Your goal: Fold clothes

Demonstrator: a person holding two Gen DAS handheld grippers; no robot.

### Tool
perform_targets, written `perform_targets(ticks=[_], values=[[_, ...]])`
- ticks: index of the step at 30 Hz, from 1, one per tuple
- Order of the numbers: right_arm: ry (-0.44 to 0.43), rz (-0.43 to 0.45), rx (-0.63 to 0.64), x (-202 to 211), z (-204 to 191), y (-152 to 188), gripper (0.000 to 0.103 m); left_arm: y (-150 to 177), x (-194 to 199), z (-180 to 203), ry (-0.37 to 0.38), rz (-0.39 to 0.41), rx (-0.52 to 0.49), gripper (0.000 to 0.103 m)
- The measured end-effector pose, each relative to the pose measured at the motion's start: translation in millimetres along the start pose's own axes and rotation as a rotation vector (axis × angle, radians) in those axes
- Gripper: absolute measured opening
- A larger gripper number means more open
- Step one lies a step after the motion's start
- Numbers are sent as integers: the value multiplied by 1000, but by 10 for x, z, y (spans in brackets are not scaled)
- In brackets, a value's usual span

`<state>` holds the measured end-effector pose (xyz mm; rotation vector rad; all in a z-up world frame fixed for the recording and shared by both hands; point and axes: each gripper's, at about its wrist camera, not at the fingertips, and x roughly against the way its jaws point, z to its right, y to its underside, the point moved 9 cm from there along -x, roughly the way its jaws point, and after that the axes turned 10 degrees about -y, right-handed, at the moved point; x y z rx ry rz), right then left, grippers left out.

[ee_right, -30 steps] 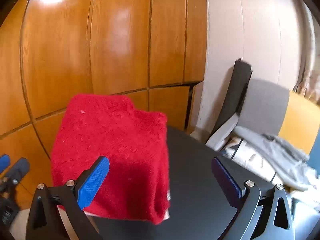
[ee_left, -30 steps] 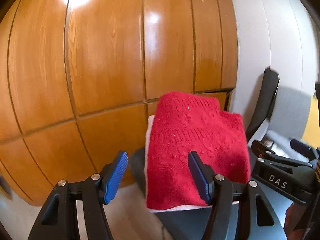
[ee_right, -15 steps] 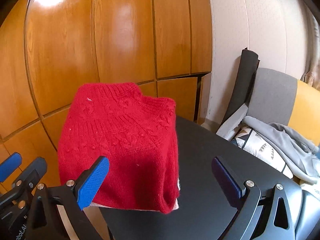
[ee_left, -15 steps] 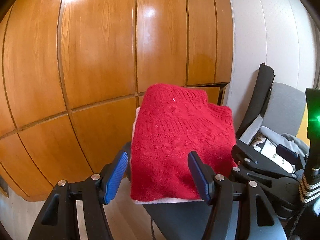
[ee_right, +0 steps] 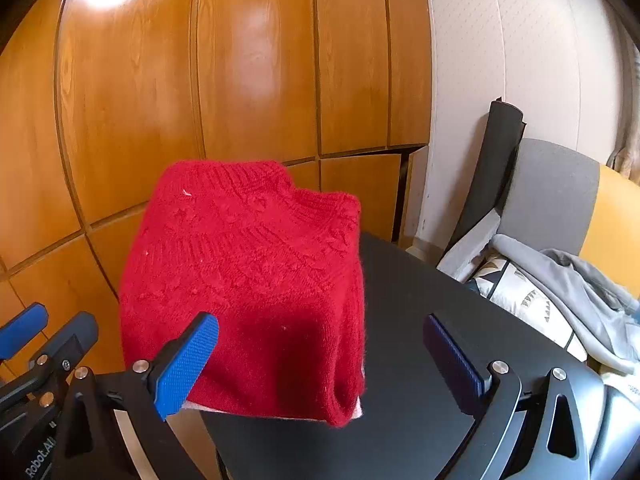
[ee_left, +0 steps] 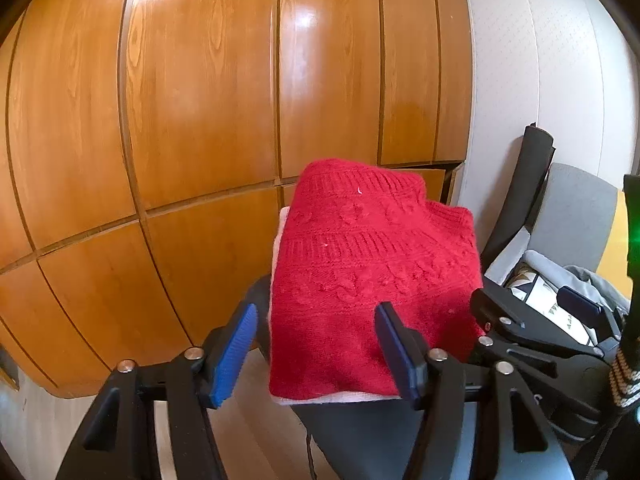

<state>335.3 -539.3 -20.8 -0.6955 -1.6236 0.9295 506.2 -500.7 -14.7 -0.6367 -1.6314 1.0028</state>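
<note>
A folded red sweater [ee_right: 248,284] lies mid-frame on a white garment [ee_left: 280,240], at the left edge of a black table [ee_right: 420,340]. The left gripper [ee_left: 316,344], jaws just narrowing, and the right gripper [ee_right: 320,360] hover empty, jaws apart.

White lettering "Robot.AI" runs along the left gripper [ee_right: 24,336] body (bottom-left corner, cut off).

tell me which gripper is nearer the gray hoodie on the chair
Right. The right gripper hovers over the black table beside the gray hoodie; the left gripper sits on its far side, at the red sweater's outer edge.
</note>
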Motion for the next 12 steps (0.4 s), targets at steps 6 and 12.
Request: perform_targets(ticks=[6, 12], values=[[-15, -7, -7, -9, -18, 21, 103, 24, -22, -28, 6, -6, 0, 52], [-22, -14, -19, -34, -8, 52, 103, 48, -27, -66, -1, -18, -1, 53]])
